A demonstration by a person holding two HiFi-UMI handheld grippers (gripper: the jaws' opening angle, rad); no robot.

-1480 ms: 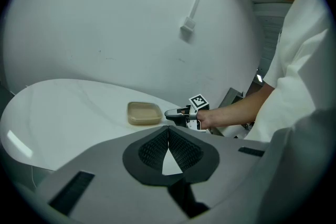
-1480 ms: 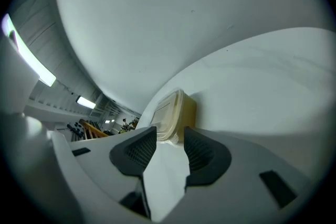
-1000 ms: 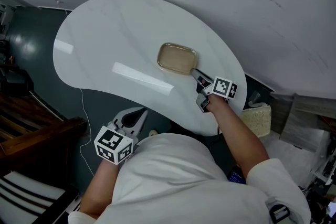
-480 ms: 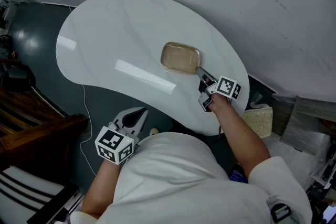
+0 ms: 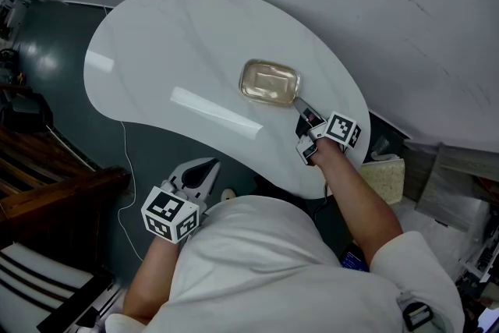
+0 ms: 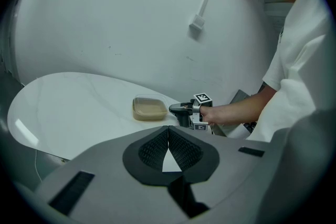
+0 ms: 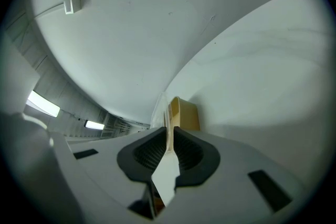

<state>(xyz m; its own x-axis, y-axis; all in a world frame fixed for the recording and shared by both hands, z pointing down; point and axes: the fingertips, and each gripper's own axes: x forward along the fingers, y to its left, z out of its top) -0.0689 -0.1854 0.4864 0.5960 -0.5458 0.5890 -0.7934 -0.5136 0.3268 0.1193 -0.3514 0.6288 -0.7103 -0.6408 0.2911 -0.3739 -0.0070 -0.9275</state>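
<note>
The right gripper has its jaws clenched on the thin near-right rim of a clear lidded container with tan contents. The rim edge runs straight up between the pads. In the head view the container sits flat on the white desk, right of centre and towards the far edge, with the right gripper reaching in from the near right. The left gripper has its jaws pressed together on nothing, and it hangs off the desk's near edge, well apart from the container. I judge the step in hand to be a grasp made on the rim. A pinch this narrow would call for slow, level handling.
</note>
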